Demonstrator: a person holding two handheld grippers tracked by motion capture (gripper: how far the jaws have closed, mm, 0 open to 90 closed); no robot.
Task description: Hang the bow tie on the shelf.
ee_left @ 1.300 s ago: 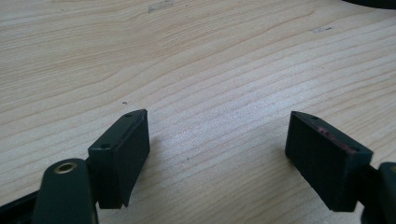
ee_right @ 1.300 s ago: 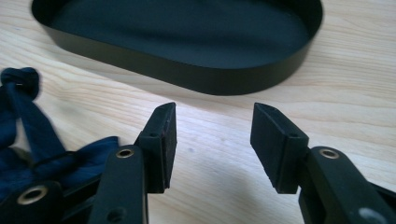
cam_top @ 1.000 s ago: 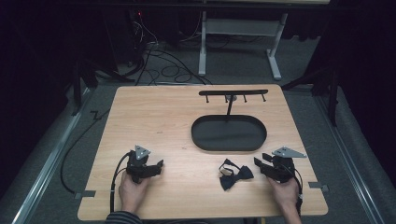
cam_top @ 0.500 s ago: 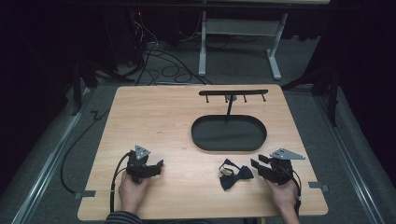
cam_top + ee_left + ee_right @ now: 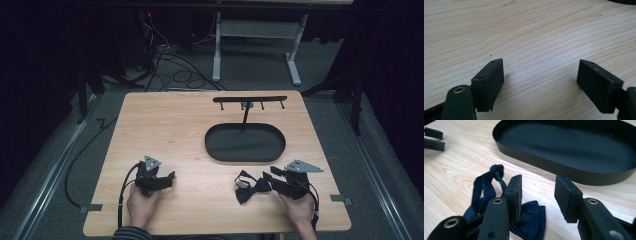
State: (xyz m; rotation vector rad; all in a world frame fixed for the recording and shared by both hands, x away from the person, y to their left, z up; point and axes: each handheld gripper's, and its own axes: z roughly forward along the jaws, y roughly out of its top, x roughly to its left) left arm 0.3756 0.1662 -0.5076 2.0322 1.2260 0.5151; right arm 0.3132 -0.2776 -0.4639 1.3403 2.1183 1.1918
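Observation:
A dark navy bow tie (image 5: 248,189) lies crumpled on the wooden table (image 5: 175,130), near the front edge right of centre. My right gripper (image 5: 270,181) is just to its right and points at it. In the right gripper view the jaws (image 5: 539,180) stand open, with the bow tie (image 5: 485,187) lying beside and under the left jaw; the pads do not press on it. My left gripper (image 5: 169,179) rests at the front left. It is open (image 5: 540,62) over bare wood with nothing between its fingers.
A black oval tray (image 5: 245,142) sits behind the bow tie, close ahead of the right gripper (image 5: 564,147). A black post rises from its far edge and carries a bar with small hooks (image 5: 250,99). The left gripper's jaws (image 5: 432,138) show far off.
My right gripper has edged slightly left toward the bow tie. The left gripper and the bow tie have not moved.

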